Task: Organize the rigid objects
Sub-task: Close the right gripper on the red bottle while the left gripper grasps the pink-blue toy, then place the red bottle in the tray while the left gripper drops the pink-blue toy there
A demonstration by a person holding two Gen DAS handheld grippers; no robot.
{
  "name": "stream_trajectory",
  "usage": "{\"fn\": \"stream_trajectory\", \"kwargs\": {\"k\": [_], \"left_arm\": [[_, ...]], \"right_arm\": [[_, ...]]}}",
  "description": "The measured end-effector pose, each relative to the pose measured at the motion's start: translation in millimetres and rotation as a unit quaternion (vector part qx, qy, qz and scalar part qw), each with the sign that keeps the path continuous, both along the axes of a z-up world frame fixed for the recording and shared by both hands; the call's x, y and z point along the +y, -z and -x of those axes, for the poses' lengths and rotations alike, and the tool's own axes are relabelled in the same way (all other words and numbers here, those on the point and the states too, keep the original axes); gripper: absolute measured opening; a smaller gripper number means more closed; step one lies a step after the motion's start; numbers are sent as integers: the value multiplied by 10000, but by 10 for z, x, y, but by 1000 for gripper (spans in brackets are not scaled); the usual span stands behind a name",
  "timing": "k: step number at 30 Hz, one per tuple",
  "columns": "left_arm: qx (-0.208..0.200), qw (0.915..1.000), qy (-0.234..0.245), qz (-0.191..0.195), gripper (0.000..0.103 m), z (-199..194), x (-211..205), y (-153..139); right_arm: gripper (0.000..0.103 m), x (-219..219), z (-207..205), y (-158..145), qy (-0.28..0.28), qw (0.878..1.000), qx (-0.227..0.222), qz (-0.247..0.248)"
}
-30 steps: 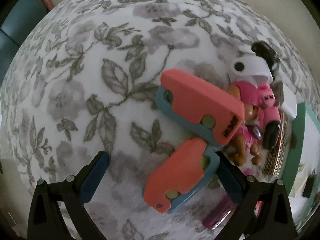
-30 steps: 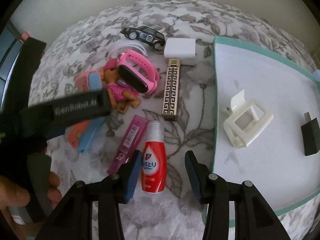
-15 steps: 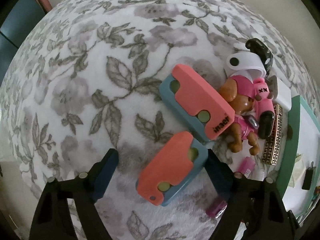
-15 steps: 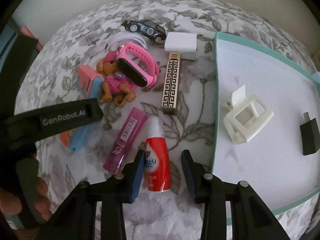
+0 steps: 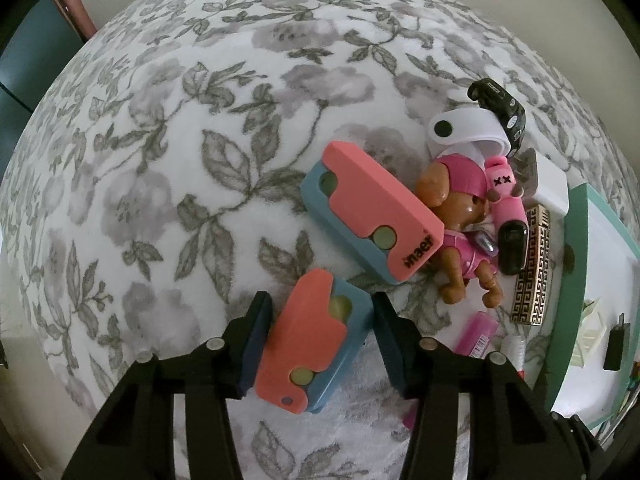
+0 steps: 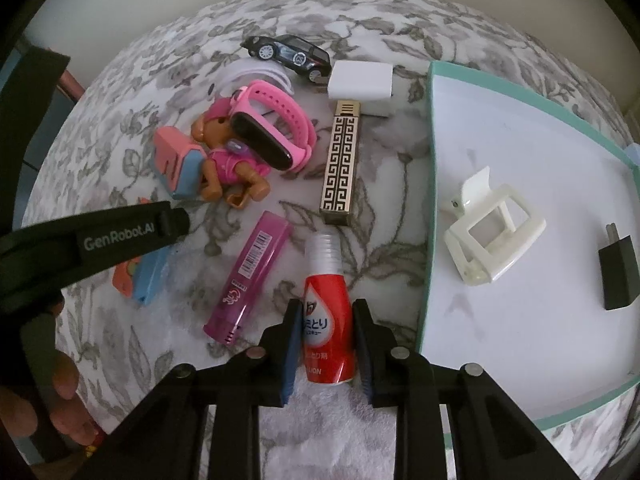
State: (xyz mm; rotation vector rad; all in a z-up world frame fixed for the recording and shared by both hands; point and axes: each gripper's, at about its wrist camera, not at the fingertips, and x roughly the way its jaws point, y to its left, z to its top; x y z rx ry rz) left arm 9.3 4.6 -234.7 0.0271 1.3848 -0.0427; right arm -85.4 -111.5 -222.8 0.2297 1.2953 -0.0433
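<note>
Two coral-and-blue cases: nearer case (image 5: 316,340) between left gripper (image 5: 320,332) pads, just closed in, apparently gripping; farther case (image 5: 372,212) loose. One red bottle (image 6: 326,328) pinched by narrowed right gripper (image 6: 326,344). One tray (image 6: 430,184): one white clip (image 6: 494,228), one black plug (image 6: 618,272).

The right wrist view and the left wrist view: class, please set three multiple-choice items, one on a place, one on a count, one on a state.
1. Where does the white hair claw lie?
A. in the teal-rimmed tray
B. on the floral cloth
C. on the toy car

2. How many pink-and-blue cases show in the left wrist view?
A. one
B. two
C. four

3. What sits between the right gripper jaws?
A. the purple tube
B. nothing
C. the red bottle

Key: 1 A, it rests on the tray's white floor; 2 B, one case lies on the cloth, another case sits between the left gripper jaws; 3 C, the jaws flank its body.
</note>
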Motion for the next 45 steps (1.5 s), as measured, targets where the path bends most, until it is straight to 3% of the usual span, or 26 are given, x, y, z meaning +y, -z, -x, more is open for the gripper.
{"fn": "stream_trajectory", "kwargs": {"k": [10, 19, 31, 45], "left_arm": [[32, 9997, -63, 239, 48, -82, 122, 34], [-118, 9989, -82, 437, 48, -92, 158, -157], [-717, 9948, -22, 724, 45, -59, 206, -700], [-1140, 9889, 102, 945, 43, 30, 152, -870]], "right_arm": [[26, 2, -19, 7, -5, 10000, 30, -11], [26, -23, -10, -15, 74, 9999, 7, -76], [22, -153, 23, -311, 424, 9971, -580, -267], [22, -246, 56, -434, 568, 9946, -790, -368]]}}
